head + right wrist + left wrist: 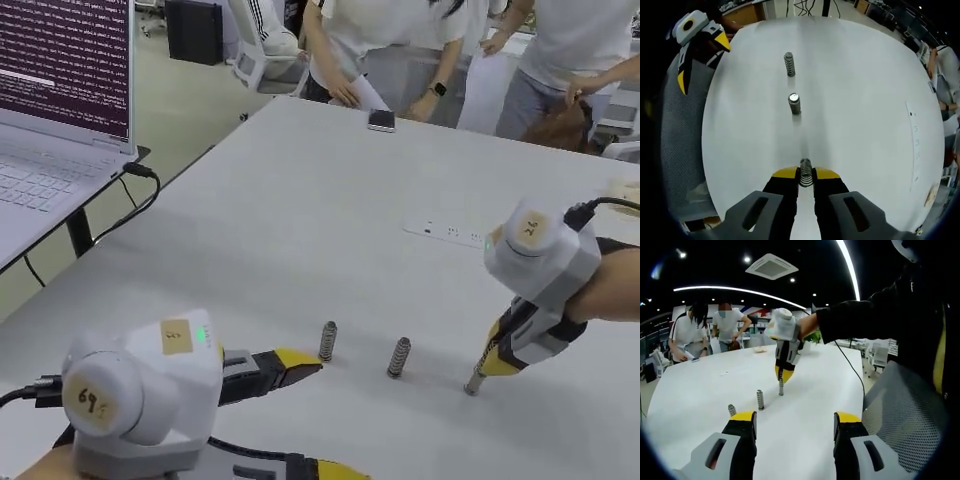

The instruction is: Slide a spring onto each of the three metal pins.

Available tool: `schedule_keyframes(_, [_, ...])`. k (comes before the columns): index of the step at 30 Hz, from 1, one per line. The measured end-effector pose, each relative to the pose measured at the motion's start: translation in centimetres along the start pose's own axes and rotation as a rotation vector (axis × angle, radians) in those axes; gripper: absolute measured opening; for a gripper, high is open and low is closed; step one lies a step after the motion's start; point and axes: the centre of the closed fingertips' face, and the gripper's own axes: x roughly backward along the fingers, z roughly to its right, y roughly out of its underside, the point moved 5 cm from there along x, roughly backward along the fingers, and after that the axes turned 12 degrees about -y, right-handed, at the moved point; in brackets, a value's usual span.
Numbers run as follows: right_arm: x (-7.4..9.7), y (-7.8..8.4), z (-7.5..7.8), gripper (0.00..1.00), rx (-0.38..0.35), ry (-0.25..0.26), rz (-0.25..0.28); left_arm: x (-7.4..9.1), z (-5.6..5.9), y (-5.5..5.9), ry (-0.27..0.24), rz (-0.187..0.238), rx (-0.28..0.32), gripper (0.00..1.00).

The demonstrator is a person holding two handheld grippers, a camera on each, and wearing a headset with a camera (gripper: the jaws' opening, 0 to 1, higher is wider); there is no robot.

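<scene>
Right gripper point(488, 365) pinches spring point(805, 169) upright on table point(350, 220); left gripper point(795, 421) spread by near edge; two other springs point(327, 341) point(399, 357) stand between.

Wore a black sleeve point(855, 320) behind the right gripper point(781, 379). Showed white housings point(150, 392), yellow-tipped jaws, handwritten stickers point(177, 337), a black cable point(22, 394) behind the left gripper point(795, 417).

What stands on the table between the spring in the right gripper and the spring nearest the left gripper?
A third spring, upright on its pin; the right gripper view shows it clearly.
</scene>
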Motion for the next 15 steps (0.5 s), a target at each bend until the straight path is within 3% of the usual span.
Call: schedule_keyframes(15, [-2.4,-0.1,-0.6,0.09,-0.002,-0.01,-0.018,0.2,-0.1,-0.1,-0.003,0.001,-0.001,0.57])
